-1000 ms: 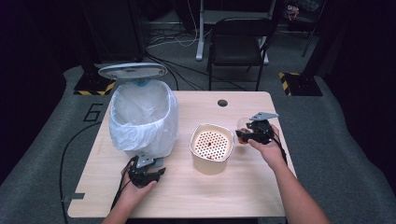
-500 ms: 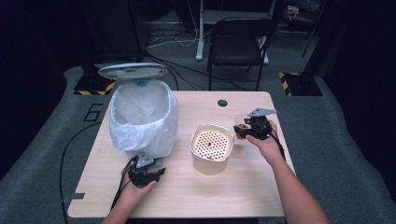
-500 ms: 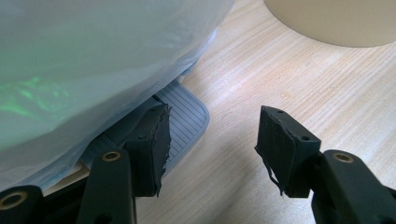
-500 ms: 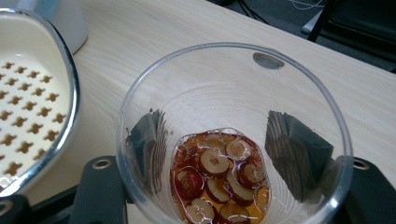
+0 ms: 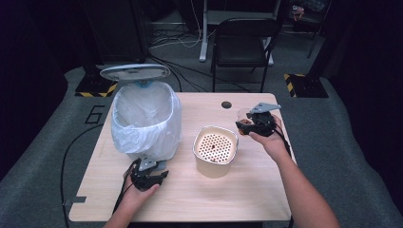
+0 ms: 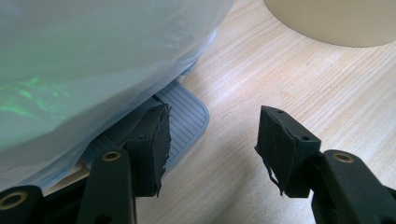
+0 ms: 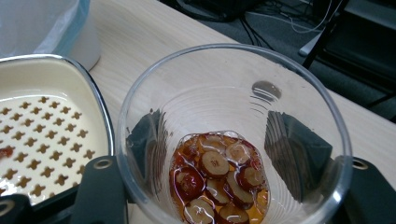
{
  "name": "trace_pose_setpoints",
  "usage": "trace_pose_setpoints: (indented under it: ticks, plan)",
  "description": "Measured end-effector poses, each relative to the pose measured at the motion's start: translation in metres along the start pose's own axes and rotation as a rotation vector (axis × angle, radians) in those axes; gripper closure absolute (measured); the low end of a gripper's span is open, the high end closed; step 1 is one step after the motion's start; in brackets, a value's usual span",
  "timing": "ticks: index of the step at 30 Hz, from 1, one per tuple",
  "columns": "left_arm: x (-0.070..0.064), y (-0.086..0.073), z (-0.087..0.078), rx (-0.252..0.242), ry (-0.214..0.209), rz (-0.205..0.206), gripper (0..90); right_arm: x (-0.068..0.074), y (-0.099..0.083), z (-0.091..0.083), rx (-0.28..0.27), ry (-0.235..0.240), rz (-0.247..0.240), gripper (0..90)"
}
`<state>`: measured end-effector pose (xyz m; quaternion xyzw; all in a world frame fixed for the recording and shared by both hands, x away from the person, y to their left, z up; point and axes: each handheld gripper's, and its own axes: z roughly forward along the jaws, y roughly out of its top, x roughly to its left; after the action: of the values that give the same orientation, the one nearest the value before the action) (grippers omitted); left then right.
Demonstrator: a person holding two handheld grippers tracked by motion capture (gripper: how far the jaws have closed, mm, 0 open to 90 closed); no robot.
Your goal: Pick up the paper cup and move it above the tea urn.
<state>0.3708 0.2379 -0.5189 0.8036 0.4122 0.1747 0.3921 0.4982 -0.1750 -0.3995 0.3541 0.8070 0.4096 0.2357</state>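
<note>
Two claws over a pale wooden table [image 5: 256, 190]: right claw [image 5: 243, 124] grips a clear cup [image 7: 233, 140], left claw [image 5: 151, 176] released.

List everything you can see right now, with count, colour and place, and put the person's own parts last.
Bin: one, white liner bag, lid raised, table's left side.
Bin pedal: one, grey ribbed, at the bin's base by the left tool.
Strainer pot: one, cream, perforated insert, table centre.
Clear cup: one, transparent, held right of the pot.
Sliced red fruit in liquid: several slices, red-brown, cup bottom.
Table: one, light wood, dark round hole at the far edge.
Chair: one, black, behind the table.
Left tool: one, black, open, jaws beside the pedal.
Right tool: one, black, shut on the cup.
Forearms: two, entering from the bottom of the high view.
</note>
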Motion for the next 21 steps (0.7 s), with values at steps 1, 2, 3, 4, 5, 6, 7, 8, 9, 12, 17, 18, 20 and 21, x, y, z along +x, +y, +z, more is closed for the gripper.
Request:
trace_pose_setpoints:
  ticks: [1,2,3,4,5,6,7,8,9,12,17,18,20,21]
  plan:
    - [0.0,0.0,0.0,0.004,-0.003,0.002,44.2,0.0,0.002,-0.001,-0.01,-0.002,-0.017,38.3]
    - [0.0,0.0,0.0,0.003,-0.003,0.001,44.2,0.0,0.003,-0.001,-0.016,-0.001,-0.018,38.3]
    - [0.0,0.0,0.0,0.003,-0.003,0.001,44.2,0.0,0.004,-0.002,-0.018,0.001,-0.025,38.3]
    - [0.0,0.0,0.0,0.003,-0.003,0.002,44.2,0.0,0.005,-0.003,-0.01,-0.004,-0.031,38.3]
    - [0.0,0.0,0.0,0.003,-0.002,0.002,44.2,0.001,0.006,-0.003,-0.009,-0.006,-0.033,38.4]
    - [0.0,0.0,0.0,0.003,-0.003,0.001,44.2,0.001,0.008,-0.003,-0.009,-0.007,-0.039,38.4]
    - [0.0,0.0,0.0,0.003,-0.003,-0.001,44.2,0.001,0.009,-0.004,-0.009,-0.005,-0.04,38.4]
    - [0.0,0.0,0.0,0.003,-0.004,-0.001,44.2,0.002,0.01,-0.005,-0.008,-0.005,-0.045,38.4]
    - [0.0,0.0,0.0,0.003,-0.004,-0.001,44.2,0.002,0.011,-0.005,-0.013,-0.005,-0.049,38.4]
    - [0.0,0.0,0.0,0.004,0.0,-0.002,44.2,0.003,0.014,-0.007,-0.016,-0.003,-0.057,38.4]
    - [0.0,0.0,0.0,0.004,-0.003,0.0,44.2,0.005,0.016,-0.011,-0.022,-0.007,-0.058,38.5]
    - [0.0,0.0,0.0,0.0,-0.001,-0.002,44.2,0.006,0.016,-0.011,-0.021,-0.01,-0.063,38.4]
    - [0.0,0.0,0.0,0.0,-0.001,-0.003,44.2,0.006,0.016,-0.012,-0.024,-0.01,-0.071,38.4]
    - [0.0,0.0,0.0,0.003,-0.003,-0.001,44.2,0.007,0.016,-0.013,-0.024,-0.012,-0.069,38.4]
